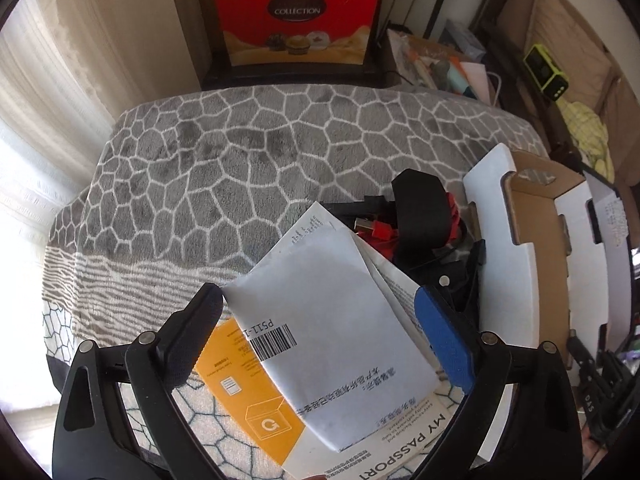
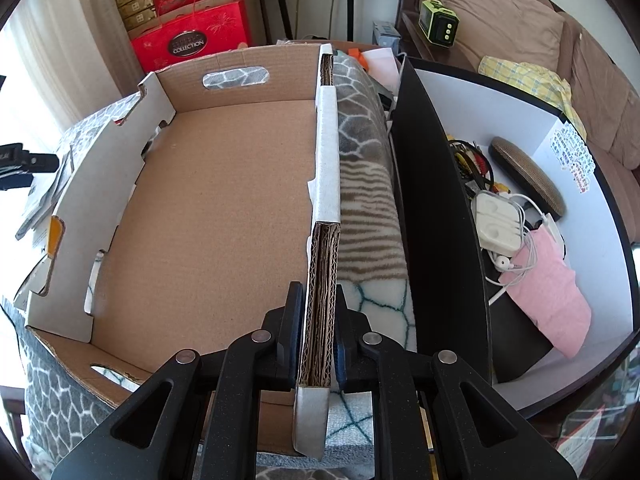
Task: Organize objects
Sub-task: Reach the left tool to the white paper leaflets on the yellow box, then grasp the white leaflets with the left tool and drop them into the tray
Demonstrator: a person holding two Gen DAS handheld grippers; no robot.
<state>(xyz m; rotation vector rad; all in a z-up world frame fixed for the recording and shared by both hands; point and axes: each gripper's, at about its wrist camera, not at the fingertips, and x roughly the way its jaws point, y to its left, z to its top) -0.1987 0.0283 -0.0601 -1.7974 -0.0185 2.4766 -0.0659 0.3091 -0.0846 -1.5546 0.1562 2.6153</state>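
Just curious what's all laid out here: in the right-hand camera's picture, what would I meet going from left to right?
Cardboard box, open and bare inside → its side wall, pinched by the fingers → grey patterned blanket → black divider panel → white tray holding earphones, cables and a pink cloth.

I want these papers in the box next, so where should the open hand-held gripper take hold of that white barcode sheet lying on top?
Probably its free upper edge: the white barcode sheet lies flat atop the booklets, so descend from above with the left hand-held gripper and pinch across its narrow width, near the corner overhanging the blanket.
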